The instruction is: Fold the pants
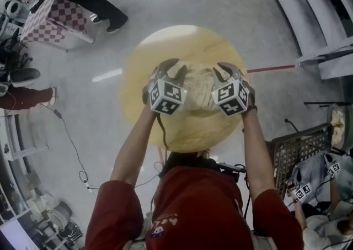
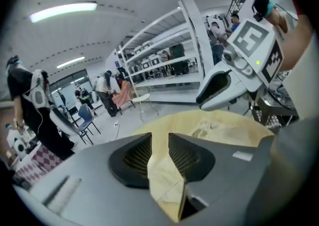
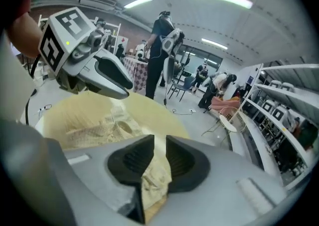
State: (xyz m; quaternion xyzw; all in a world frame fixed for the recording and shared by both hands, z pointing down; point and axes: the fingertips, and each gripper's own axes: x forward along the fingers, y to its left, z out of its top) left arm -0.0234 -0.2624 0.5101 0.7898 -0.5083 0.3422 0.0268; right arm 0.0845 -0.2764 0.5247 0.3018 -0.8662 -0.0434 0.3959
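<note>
Pants [image 1: 196, 86] of thin, crinkled matt cloth; table [image 1: 165, 50] smooth, matt; jaws with ribbed black pads [image 2: 137, 157]

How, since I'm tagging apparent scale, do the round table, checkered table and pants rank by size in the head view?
1. round table
2. checkered table
3. pants, partly hidden, so only their visible patch counts
</note>
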